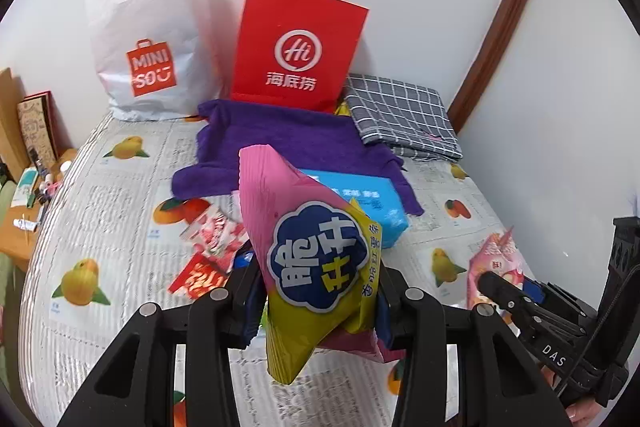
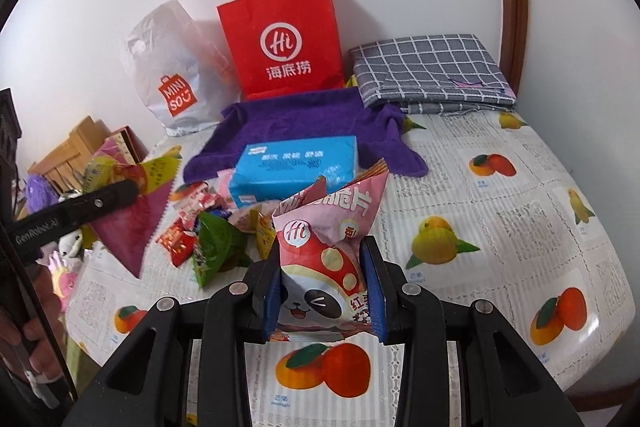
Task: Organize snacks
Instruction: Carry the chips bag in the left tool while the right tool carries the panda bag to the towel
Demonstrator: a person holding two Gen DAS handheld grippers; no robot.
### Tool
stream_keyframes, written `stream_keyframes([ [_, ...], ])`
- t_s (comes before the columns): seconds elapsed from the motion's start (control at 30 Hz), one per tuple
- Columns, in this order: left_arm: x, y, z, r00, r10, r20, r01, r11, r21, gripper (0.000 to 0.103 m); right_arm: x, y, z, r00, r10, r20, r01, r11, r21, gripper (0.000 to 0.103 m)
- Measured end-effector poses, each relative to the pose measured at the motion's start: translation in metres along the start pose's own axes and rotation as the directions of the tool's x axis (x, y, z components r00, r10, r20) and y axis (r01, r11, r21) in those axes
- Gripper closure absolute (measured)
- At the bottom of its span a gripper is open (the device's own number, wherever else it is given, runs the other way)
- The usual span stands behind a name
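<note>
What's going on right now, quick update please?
Left gripper shut on pink-and-yellow snack bag. Right gripper shut on panda snack bag. Loose snack pile on table; red paper bag behind, unblocked.

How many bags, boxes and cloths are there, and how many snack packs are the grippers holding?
Carrier bags: 2, the white bag and red bag
Blue box: 1
Cloths: 2, purple towel and checked cloth
Held snack packs: 2, pink-yellow pack and panda pack
Total: 7

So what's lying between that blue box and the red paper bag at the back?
A purple towel: the blue box rests on its near part and the red paper bag stands at its far edge, clearest in the right wrist view.
</note>
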State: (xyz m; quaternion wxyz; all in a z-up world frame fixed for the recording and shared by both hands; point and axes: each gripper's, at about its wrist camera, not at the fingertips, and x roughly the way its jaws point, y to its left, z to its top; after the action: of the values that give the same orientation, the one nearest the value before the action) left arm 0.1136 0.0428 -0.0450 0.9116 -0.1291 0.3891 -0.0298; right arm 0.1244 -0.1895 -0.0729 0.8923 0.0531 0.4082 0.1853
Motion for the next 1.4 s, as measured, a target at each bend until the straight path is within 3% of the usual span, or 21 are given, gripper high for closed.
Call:
stream_keyframes([
  [0.53, 0.026, -0.019, 0.044, 1.0, -0.026, -0.015, 0.026, 0.998, 0.052, 0.062, 0.01, 0.002, 0.054, 0.999, -0.002, 0.034, 0.003, 1.0, -0.018, 0.067],
  [1.4, 0.091, -0.01, 0.144, 0.999, -0.011, 0.032, 0.009, 0.996, 0.086, 0.061, 0.08, 0.024, 0.177, 0.997, 0.018, 0.073, -0.01, 0.995, -0.102, 0.067],
])
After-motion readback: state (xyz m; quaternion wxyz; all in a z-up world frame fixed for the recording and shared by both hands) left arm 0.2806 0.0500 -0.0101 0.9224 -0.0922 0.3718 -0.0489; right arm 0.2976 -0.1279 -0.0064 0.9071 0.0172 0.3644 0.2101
